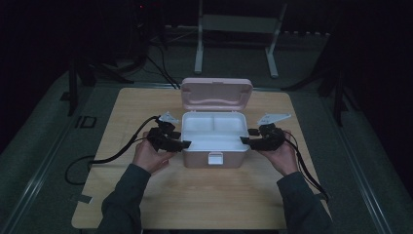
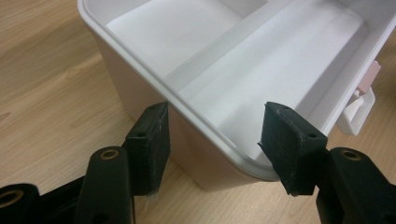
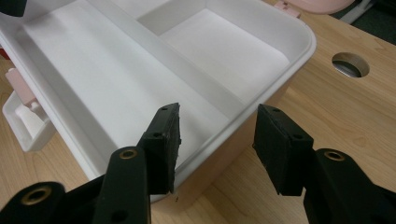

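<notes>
A pink lunch box [image 1: 195,158] sits open mid-table, its lid [image 1: 216,92] tipped up at the back. Its white inner tray has two small rear compartments and one long front compartment, all with nothing in them. My left gripper [image 1: 184,144] is at the box's left wall and my right gripper [image 1: 245,141] at its right wall. In the left gripper view the open left gripper [image 2: 217,116] straddles the box rim [image 2: 154,79], one jaw outside, one inside. The right gripper [image 3: 217,114] is likewise open across the box rim [image 3: 299,42].
A white front latch [image 1: 215,158] hangs from the box's front wall; the same latch [image 2: 359,105] shows in the left gripper view. The wooden table [image 1: 195,195] has a round cable hole [image 3: 350,64] beyond the box. Cables trail off both grippers. A white stand [image 1: 238,24] is behind the table.
</notes>
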`<control>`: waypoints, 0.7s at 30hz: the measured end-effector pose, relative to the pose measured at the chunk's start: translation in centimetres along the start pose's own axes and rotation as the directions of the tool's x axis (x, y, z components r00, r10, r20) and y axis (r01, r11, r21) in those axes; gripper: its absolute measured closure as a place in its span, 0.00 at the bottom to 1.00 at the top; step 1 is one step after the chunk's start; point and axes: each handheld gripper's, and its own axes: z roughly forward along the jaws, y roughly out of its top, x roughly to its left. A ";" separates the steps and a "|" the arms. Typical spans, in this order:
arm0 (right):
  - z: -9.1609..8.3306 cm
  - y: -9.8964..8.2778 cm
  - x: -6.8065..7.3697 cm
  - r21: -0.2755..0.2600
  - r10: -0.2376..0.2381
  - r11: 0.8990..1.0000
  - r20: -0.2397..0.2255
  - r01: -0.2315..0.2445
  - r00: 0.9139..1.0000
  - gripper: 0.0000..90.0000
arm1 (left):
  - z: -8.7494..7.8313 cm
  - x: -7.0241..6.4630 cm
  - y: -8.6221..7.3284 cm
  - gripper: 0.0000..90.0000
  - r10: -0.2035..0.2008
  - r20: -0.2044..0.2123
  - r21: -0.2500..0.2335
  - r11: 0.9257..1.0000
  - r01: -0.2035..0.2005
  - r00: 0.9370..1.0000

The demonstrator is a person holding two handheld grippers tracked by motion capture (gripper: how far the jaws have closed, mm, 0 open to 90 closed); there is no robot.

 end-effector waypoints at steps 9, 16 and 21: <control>-1.2 -0.2 0.1 -0.041 0.006 0.999 0.024 -0.005 1.000 0.55 | -0.8 0.3 0.2 0.44 0.075 -0.033 -0.017 0.997 -0.075 0.997; -3.7 -1.4 0.4 -0.052 -0.016 0.998 0.054 0.019 0.998 0.53 | -2.4 1.0 0.6 0.48 0.139 -0.041 -0.040 0.989 -0.141 0.989; -4.6 -2.9 0.6 -0.035 -0.026 0.999 0.061 0.028 0.998 0.53 | -2.8 1.3 2.0 0.55 0.220 -0.021 -0.023 0.975 -0.221 0.975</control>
